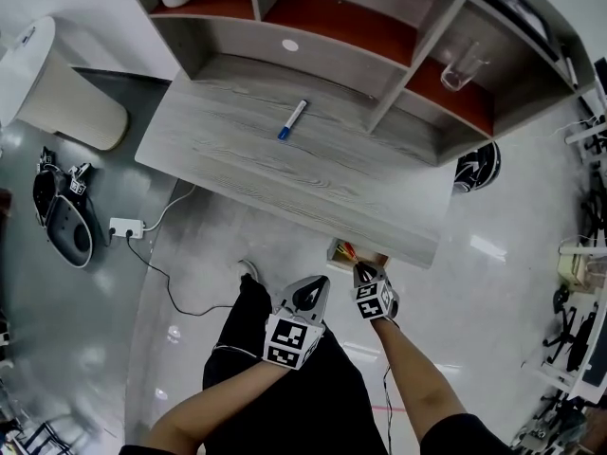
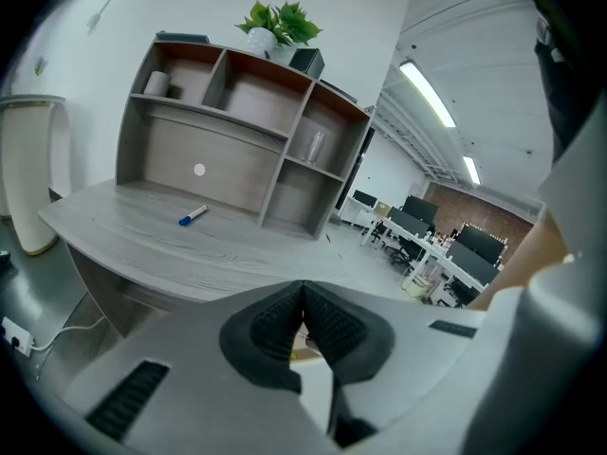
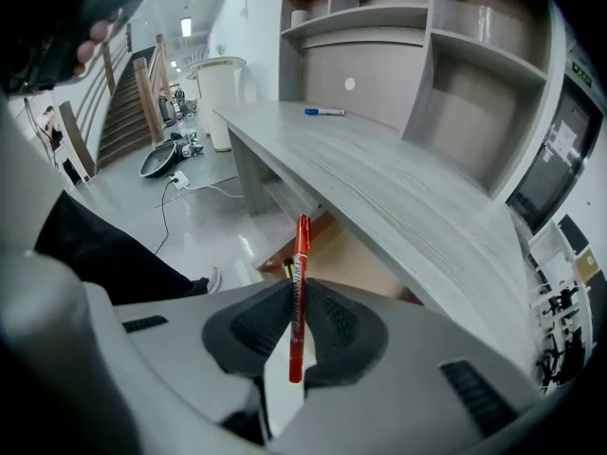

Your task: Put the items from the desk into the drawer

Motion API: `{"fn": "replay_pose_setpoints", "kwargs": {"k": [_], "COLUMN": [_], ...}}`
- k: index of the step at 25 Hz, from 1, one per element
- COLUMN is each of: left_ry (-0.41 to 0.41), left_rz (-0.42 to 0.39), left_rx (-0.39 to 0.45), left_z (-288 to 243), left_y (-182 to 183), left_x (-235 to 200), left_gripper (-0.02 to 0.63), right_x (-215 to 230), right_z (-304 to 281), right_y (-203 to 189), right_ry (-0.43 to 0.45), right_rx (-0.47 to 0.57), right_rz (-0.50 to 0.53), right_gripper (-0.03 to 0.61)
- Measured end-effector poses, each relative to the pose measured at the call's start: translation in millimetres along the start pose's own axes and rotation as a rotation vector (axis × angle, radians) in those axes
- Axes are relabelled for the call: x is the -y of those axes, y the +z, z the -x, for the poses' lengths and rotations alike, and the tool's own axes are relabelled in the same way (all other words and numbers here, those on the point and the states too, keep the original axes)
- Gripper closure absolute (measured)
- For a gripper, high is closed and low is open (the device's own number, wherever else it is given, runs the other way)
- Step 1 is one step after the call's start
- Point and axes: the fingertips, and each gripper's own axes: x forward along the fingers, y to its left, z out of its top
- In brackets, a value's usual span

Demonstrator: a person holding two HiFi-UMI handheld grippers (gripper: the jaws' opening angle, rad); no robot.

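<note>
The red pen [image 3: 300,254] is slim, with an orange-red barrel and dark print along its side. It stands upright at the centre of the right gripper view. The right gripper [image 3: 297,300] pinches it by its lower half, the jaws closed tight on the barrel with the tip reaching well above them.

In the head view this gripper [image 1: 364,273] sits low and centre, just beside the open drawer [image 1: 376,258] under the tabletop's [image 1: 247,154] near edge. The drawer's wooden inside shows something red and yellow, too small to tell.

The left gripper [image 2: 303,297] has its jaws pressed together with nothing between them. It is just left of the right one in the head view [image 1: 314,292].

One blue-capped marker [image 1: 292,119] with a white body lies alone on the tabletop, upper centre. That makes one pen, one marker and two grippers.
</note>
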Motion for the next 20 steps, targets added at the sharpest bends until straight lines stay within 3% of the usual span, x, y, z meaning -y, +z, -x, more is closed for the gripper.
{"fn": "replay_pose_setpoints", "kwargs": {"k": [7, 20], "left_ry": [0.004, -0.002], "left_rz": [0.020, 0.039], "left_rx": [-0.047, -0.033], "left_z": [-7.4, -1.9], "left_y": [-16.6, -19.5], "left_x": [-7.9, -10.3], "left_gripper": [0.600, 0.600], "right_x": [8.4, 15.2], "right_z": [-21.8, -62.6], "right_y": [-15.3, -22.9], "right_ry": [0.036, 0.019], "right_rx": [-0.071, -0.150], "right_rz": [0.003, 0.142], "right_gripper": [0.526, 0.525]}}
